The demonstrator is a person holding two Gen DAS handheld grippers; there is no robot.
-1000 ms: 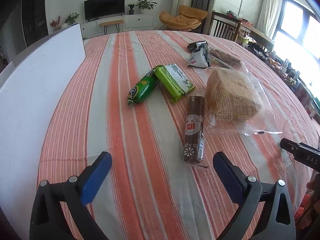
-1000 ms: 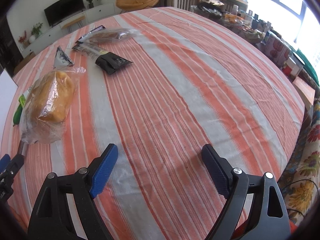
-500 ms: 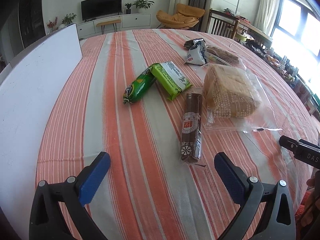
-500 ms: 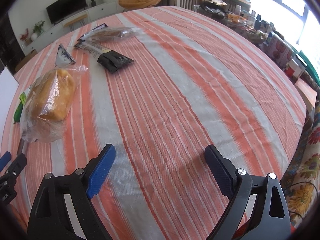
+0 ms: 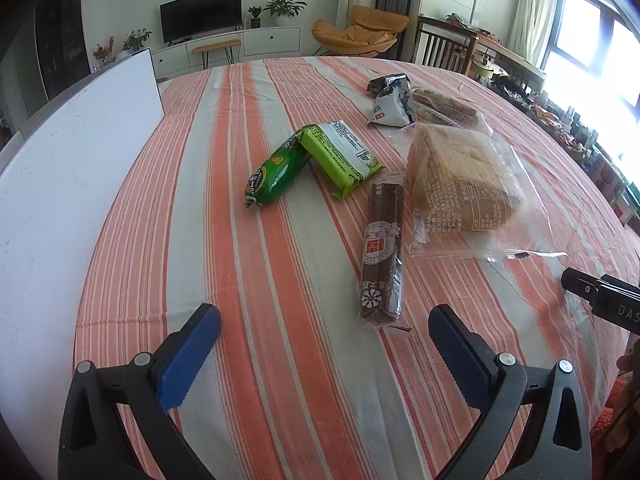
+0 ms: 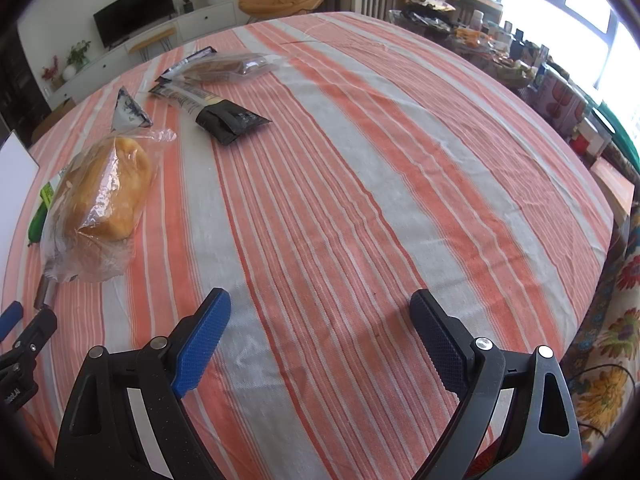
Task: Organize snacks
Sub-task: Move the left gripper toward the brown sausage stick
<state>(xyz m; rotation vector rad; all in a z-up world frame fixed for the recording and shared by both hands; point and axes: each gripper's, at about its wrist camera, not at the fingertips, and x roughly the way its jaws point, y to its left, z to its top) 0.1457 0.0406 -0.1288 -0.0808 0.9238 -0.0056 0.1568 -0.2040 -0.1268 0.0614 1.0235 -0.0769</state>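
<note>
Snacks lie on a striped tablecloth [image 5: 256, 264]. In the left wrist view: a green sausage pack [image 5: 276, 171], a light green packet [image 5: 340, 156], a long brown bar [image 5: 382, 248], bagged bread [image 5: 464, 180] and a white triangular pack [image 5: 390, 104]. My left gripper [image 5: 324, 344] is open and empty, just short of the brown bar. In the right wrist view the bread [image 6: 100, 196], a black packet [image 6: 230, 120] and a clear bag of biscuits [image 6: 224, 68] lie far left. My right gripper [image 6: 320, 328] is open and empty over bare cloth.
A white board [image 5: 60, 184] stands along the table's left side. The right gripper's tip [image 5: 596, 292] shows at the left view's right edge. The table edge [image 6: 600, 216] curves on the right, with cluttered furniture beyond it.
Both grippers have drawn back slightly toward the near edge, staying open. No snack has moved.
</note>
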